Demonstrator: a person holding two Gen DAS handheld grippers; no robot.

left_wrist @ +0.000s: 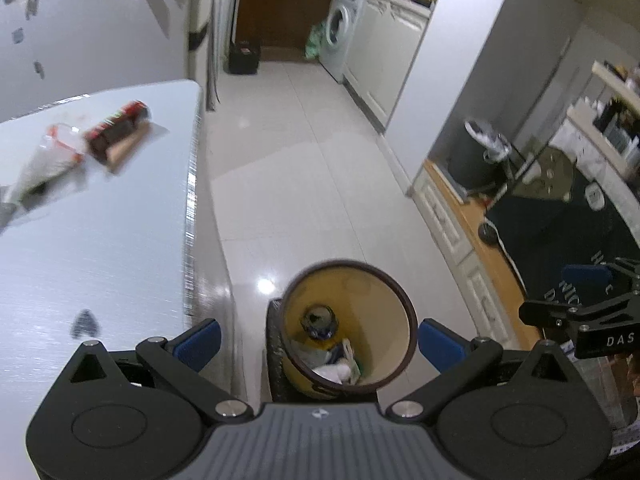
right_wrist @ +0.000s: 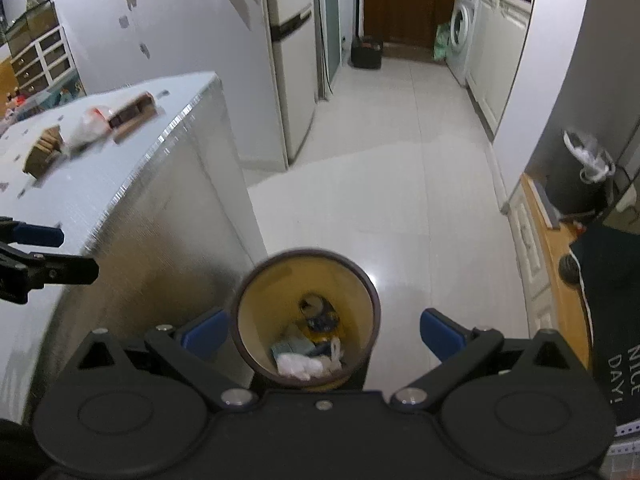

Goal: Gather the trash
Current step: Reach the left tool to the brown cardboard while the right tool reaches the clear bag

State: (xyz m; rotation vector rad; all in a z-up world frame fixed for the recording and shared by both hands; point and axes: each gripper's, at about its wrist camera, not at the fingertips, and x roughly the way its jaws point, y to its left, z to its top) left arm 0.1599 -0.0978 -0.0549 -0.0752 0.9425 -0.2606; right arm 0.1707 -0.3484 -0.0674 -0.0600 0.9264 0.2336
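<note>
A round yellow bin (left_wrist: 384, 304) with a dark rim stands on the floor beside the table; it holds a can (left_wrist: 320, 322) and crumpled white wrappers (left_wrist: 334, 372). My left gripper (left_wrist: 320, 344) hangs open above it, nothing between its blue pads. My right gripper (right_wrist: 322, 334) is also open and empty over the same bin (right_wrist: 264, 312). On the white table (left_wrist: 100, 248) lie a red-and-brown box (left_wrist: 118, 132) and a clear plastic bag (left_wrist: 48, 160). The right wrist view adds a brown cardboard piece (right_wrist: 42, 154) beside the bag (right_wrist: 90, 126) and box (right_wrist: 134, 114).
The table edge (left_wrist: 192, 200) drops to a tiled floor (left_wrist: 304, 168). A dark mat (left_wrist: 568, 224) lies at right near a black bin (left_wrist: 476, 152) with a white liner. A fridge (right_wrist: 292, 60) and a washing machine (left_wrist: 340, 32) stand farther back.
</note>
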